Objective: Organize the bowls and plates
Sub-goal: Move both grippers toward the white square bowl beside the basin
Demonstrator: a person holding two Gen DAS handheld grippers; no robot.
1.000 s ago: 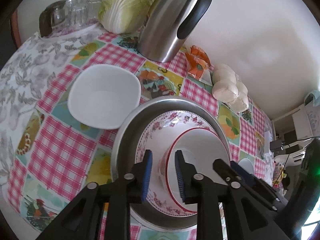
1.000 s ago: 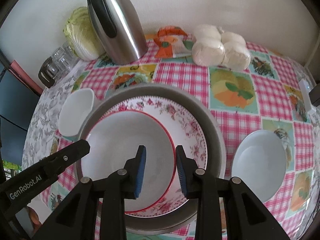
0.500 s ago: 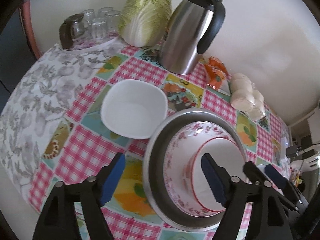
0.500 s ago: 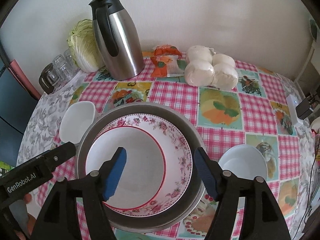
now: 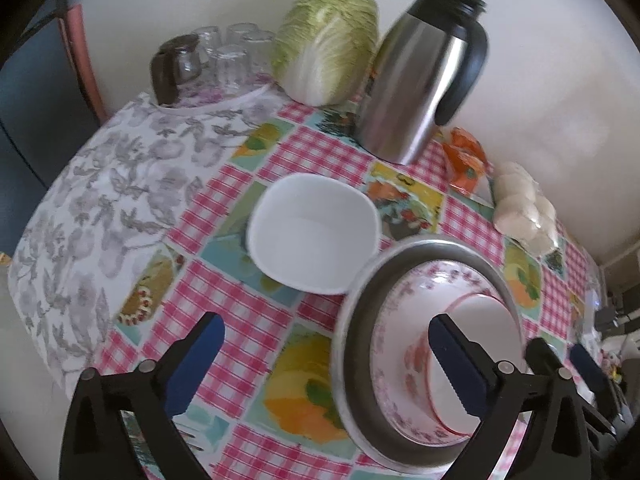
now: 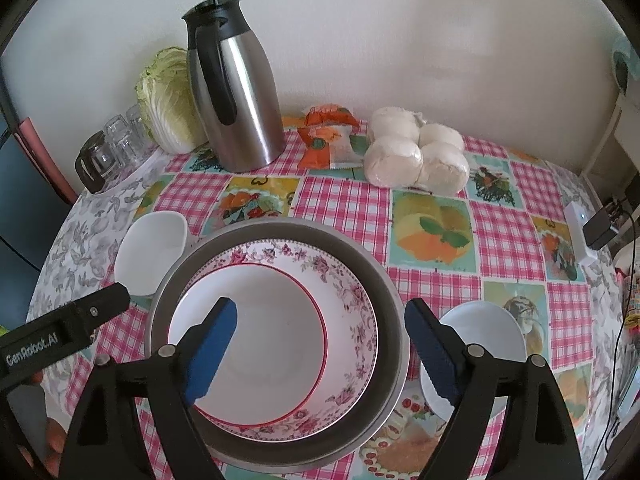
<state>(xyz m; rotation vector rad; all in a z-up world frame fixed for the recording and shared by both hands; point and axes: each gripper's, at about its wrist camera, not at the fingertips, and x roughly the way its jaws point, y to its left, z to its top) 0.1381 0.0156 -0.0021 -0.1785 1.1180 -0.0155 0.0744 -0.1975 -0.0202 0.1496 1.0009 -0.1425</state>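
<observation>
1. The left gripper (image 5: 326, 364) stands released, jaws spread wide with nothing between the pads; they have just been opening. The right gripper (image 6: 322, 348) is likewise released and has just been opening, its jaws straddling open air above the stack.
2. The stack lies directly below the right gripper: a red-rimmed bowl (image 6: 248, 344) nested in a floral bowl (image 6: 348, 300), both inside a metal basin (image 6: 390, 280).
3. A square white bowl (image 5: 312, 232) sits ahead of the left gripper, touching or almost touching the basin rim. A round white bowl (image 6: 484, 336) sits just right of the right gripper's right finger.
4. Handling, judged: the white bowls look ceramic, rigid, glazed, slippery and chip-prone. Take hold across the rim wall, one pad inside, one outside.
5. Pose: both grippers point steeply downward at the tablecloth (image 6: 348, 200).
</observation>
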